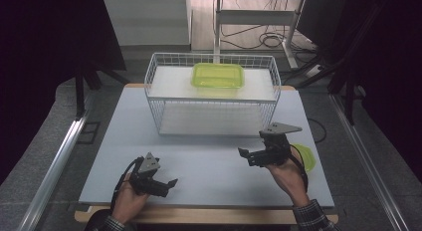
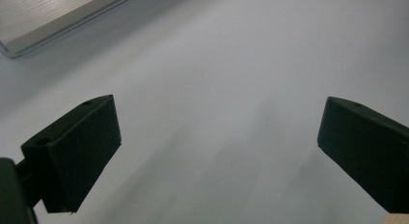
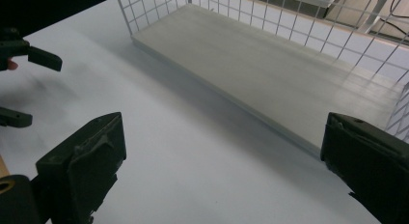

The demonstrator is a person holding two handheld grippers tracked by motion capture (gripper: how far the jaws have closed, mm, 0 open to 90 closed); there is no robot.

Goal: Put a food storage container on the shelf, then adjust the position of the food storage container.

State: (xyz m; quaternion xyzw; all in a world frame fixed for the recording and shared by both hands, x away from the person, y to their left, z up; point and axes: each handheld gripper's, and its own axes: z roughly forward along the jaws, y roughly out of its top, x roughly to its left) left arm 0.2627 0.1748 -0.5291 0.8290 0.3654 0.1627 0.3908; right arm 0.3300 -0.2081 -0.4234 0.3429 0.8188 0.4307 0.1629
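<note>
You are in a lab test bay. Black curtains [image 1: 40, 52] flank the white table [image 1: 209, 166]. Loose cables [image 1: 259, 39] lie on the floor behind it.

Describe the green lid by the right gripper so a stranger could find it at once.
Start at the white wire rack mid-table, then go to the table's right edge. The lid lies flat there, behind the right gripper. Unlike the green container on the rack, it is shallow.

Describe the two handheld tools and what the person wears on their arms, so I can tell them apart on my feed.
Both look alike: the left black two-jaw claw and the right black two-jaw claw each carry a grey three-cornered plate on top and trail a black cable. In the gripper views the jaws are blocky black pads with small holes near their tops. Dark plaid sleeve cuffs show at the wrists.
</note>
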